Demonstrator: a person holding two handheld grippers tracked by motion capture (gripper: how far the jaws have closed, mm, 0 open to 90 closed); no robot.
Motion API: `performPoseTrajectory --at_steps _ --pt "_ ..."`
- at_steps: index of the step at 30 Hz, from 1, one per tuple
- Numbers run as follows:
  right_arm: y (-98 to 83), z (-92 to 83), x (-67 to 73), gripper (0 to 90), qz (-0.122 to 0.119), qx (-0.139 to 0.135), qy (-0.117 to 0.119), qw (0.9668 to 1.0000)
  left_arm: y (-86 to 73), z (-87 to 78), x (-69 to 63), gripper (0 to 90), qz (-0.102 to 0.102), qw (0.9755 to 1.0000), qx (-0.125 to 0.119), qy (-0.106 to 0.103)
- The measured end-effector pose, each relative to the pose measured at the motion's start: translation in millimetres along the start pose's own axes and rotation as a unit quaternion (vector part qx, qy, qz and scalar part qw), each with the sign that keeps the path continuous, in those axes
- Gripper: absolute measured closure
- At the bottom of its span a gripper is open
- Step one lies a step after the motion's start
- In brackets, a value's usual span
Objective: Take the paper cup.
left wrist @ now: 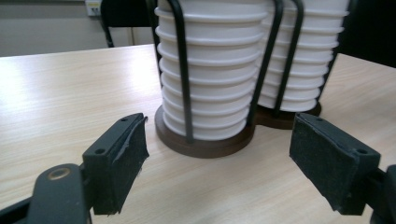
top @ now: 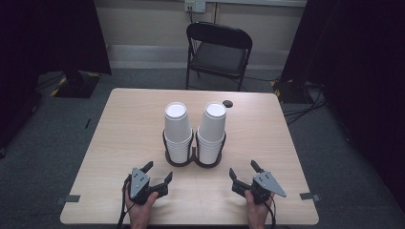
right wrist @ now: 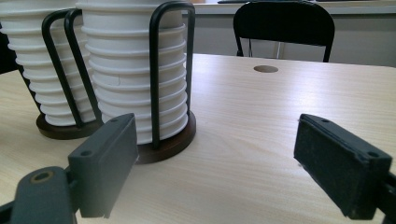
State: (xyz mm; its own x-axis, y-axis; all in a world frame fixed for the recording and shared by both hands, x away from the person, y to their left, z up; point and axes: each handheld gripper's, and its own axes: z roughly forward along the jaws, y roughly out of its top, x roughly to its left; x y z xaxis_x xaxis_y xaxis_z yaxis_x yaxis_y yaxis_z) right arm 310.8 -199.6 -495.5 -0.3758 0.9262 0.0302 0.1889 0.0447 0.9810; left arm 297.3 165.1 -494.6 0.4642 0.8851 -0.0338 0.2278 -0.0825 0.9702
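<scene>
- We were in a lab-like recording room: black curtains (top: pixel 43 33) flanked a lone counter (top: pixel 133 124).
- Grey carpet (top: pixel 47 143), a folding chair (top: pixel 218 50), trailing floor cables (top: pixel 305 112).

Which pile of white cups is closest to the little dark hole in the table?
The right-hand stack of white paper cups; the small dark round hole sits just behind it, farther from the left-hand stack.

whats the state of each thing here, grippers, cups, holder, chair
left hand-held gripper: open, holding nothing
right hand-held gripper: open, holding nothing
left cup stack: upside down, nested, in the holder
right cup stack: upside down, nested, in the holder
cup holder: upright on the table
chair: unfolded, unoccupied
</scene>
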Motion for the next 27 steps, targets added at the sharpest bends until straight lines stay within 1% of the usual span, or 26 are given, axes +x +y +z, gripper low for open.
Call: performPoseTrajectory --at_steps 1,2,4,6,9,13,16,17,19,20,21,22,25,26,27 --pt "0.0 -0.1 0.2 13.0 0.000 0.000 -0.001 1.0000 1.0 -0.6 -0.5 18.8 -0.001 1.0000 0.002 0.004" --pt "0.1 -0.1 0.3 13.0 -0.001 0.002 0.000 1.0000 2.1 -1.2 -0.4 18.9 -0.002 1.0000 -0.001 0.003" --pt "0.2 0.0 0.6 13.1 -0.003 0.004 0.000 1.0000 5.0 -2.5 -1.1 19.2 -0.010 0.9999 -0.007 0.001" --pt "0.2 0.1 0.6 13.1 -0.003 0.005 0.000 1.0000 6.7 -2.9 -1.9 19.4 -0.010 0.9999 -0.008 0.000" --pt "0.3 0.1 0.5 13.2 -0.003 0.008 0.001 1.0000 13.6 -2.7 -5.1 19.7 -0.007 1.0000 -0.004 -0.003" --pt "0.4 0.0 0.6 13.3 -0.001 0.010 0.001 0.9999 17.2 -2.7 -7.5 21.1 -0.010 0.9999 -0.002 -0.009" --pt "0.6 0.4 0.6 13.3 -0.001 0.014 0.002 0.9999 18.1 -1.5 -10.2 21.2 -0.007 0.9998 0.005 -0.018" --pt "0.6 0.4 0.7 13.3 -0.001 0.014 0.002 0.9999 18.3 -1.1 -12.1 21.5 -0.009 0.9997 0.004 -0.022" --pt "0.6 0.3 0.8 13.5 -0.002 0.015 0.001 0.9999 20.2 -0.6 -14.2 21.7 -0.003 0.9995 0.002 -0.030" --pt "0.6 0.3 0.9 13.4 -0.002 0.015 0.002 0.9999 21.5 -0.5 -15.3 22.6 -0.007 0.9992 -0.002 -0.039" --pt "0.6 0.3 0.9 13.4 -0.002 0.015 0.002 0.9999 21.5 -0.5 -15.3 24.4 -0.007 0.9992 -0.002 -0.039" --pt "0.3 -0.3 1.1 13.5 -0.002 0.011 0.002 0.9999 25.5 -1.1 -17.4 25.0 -0.008 0.9988 -0.008 -0.048" --pt "0.4 -0.6 0.7 13.4 -0.001 0.012 0.004 0.9999 31.5 -1.0 -21.2 25.0 -0.004 0.9985 -0.014 -0.054" --pt "0.5 -0.3 0.0 13.5 0.003 0.014 0.004 0.9999 34.8 0.4 -23.1 25.0 0.003 0.9983 -0.011 -0.057" --pt "0.5 -0.3 0.0 13.5 0.003 0.014 0.004 0.9999 34.8 0.4 -23.1 25.0 0.003 0.9983 -0.011 -0.057"
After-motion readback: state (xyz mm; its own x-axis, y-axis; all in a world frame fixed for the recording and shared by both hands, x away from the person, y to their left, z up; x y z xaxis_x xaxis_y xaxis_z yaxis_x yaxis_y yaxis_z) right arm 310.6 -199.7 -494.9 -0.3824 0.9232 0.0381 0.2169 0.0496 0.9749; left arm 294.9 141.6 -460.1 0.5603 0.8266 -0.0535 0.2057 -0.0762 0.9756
